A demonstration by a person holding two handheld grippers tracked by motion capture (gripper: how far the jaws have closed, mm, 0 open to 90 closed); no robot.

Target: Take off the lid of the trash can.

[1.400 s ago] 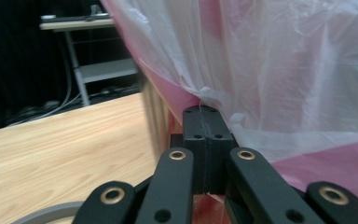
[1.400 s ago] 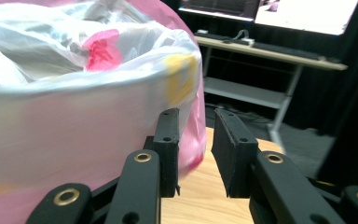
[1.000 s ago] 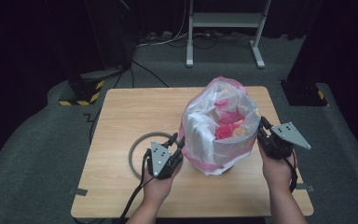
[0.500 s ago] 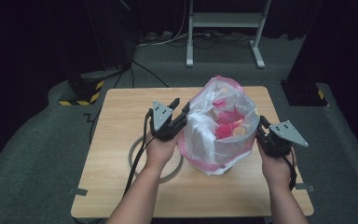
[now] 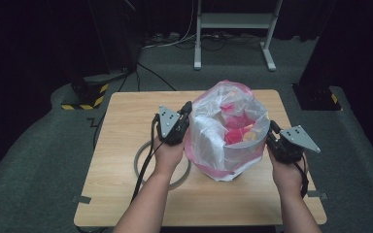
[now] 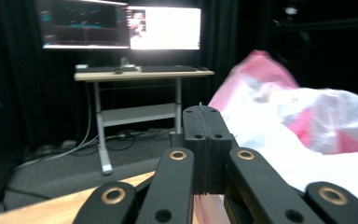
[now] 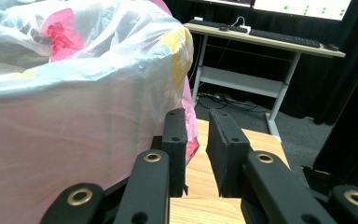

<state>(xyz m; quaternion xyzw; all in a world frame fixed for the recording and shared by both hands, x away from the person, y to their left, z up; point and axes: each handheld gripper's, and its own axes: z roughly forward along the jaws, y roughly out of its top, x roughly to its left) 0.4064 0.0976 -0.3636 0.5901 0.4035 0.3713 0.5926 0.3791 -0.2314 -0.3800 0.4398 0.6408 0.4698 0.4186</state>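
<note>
The bag (image 5: 228, 131) is translucent pink and white, with bright pink and yellow patches inside. The counter (image 5: 126, 111) is pale wood grain. Both tongs, left (image 5: 187, 109) and right (image 5: 272, 127), are black with grey plates and brass-coloured rivets. A grey ring (image 5: 143, 162) lies on the wood. The floor (image 5: 39, 160) is dark grey.

Dark curtains, grey carpet (image 5: 39, 160), desk (image 6: 140, 73) with lit monitors (image 6: 121, 23).

Bagged bin (image 5: 228, 133) blocks mid-table (image 5: 126, 121), standing between the left hand-held gripper (image 5: 186, 112) and the right hand-held gripper (image 5: 272, 130). Grey ring (image 5: 141, 162) lies flat at near-left under the left forearm. Far-left table surface and front edge are free to pass.
</note>
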